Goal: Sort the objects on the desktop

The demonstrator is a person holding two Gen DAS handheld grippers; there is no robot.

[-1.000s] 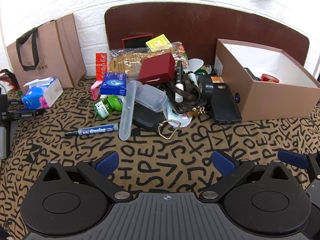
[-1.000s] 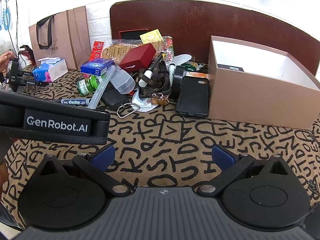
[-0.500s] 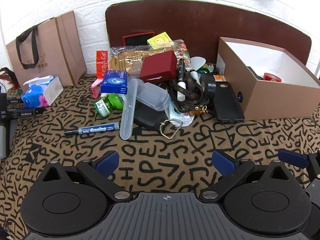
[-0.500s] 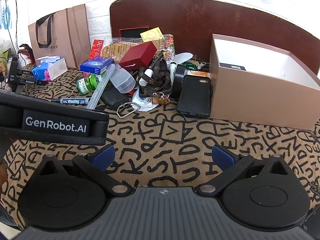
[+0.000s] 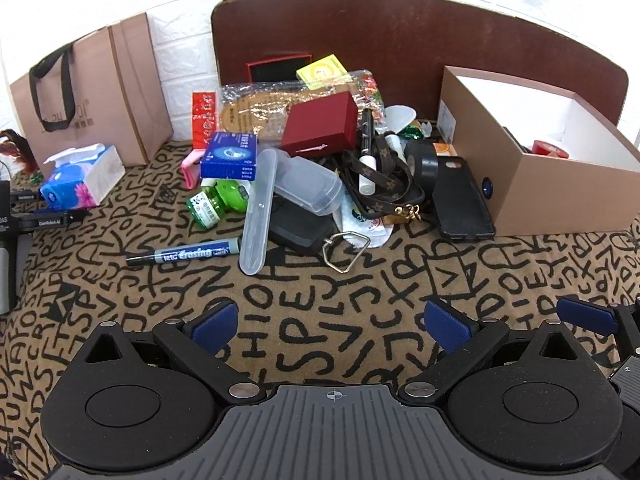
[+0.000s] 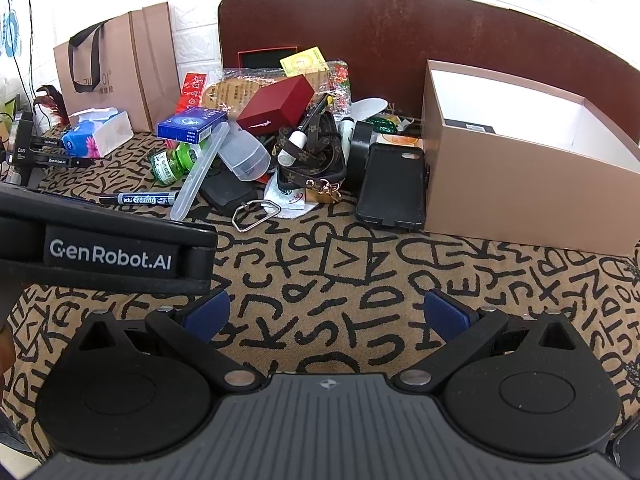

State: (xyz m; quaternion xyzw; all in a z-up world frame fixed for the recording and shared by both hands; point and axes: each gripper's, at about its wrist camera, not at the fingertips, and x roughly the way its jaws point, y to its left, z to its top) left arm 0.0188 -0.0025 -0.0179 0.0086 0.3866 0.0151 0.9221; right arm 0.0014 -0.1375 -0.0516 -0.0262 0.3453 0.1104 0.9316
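A pile of desk objects lies ahead: a red box, a blue box, a green bottle, a marker, a clear tube case, a patterned strap, a black phone case and a metal clip. A tan open box stands at the right with a red item inside. My left gripper is open and empty, well short of the pile. My right gripper is open and empty, beside the left gripper's body.
A paper bag and a tissue pack stand at the far left. A dark brown board backs the pile against a white brick wall. The letter-patterned cloth lies between the grippers and the pile.
Both views have shifted slightly; the pile sits a little lower and nearer in the frames. Both grippers stay open and empty.
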